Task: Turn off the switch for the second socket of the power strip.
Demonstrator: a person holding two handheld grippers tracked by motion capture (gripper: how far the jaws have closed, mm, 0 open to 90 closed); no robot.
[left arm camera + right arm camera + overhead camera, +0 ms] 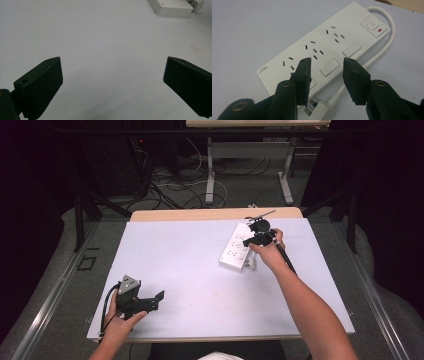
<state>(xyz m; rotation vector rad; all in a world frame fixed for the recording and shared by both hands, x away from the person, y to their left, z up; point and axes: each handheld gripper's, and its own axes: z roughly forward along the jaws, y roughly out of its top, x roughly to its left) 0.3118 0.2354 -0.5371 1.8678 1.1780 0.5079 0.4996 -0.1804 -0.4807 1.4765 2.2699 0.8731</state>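
Note:
A white power strip (236, 247) lies at an angle on the right far part of the white table surface (190, 270). In the right gripper view the power strip (324, 45) shows several socket groups, rectangular switches and a main button with a red light. Its white cable (384, 45) loops round to a white plug (318, 111) lying beside the strip. My right gripper (327, 60) hovers just over the strip with its jaws partly apart and nothing pressed between them. My left gripper (155, 300) rests near the front left, its jaws wide open over bare table (113, 58).
The strip's end (172, 7) and the plug (196, 3) appear far off in the left gripper view. A thin dark rod (262, 214) lies at the table's wooden far edge (215, 213). Cables and desk legs stand on the floor beyond.

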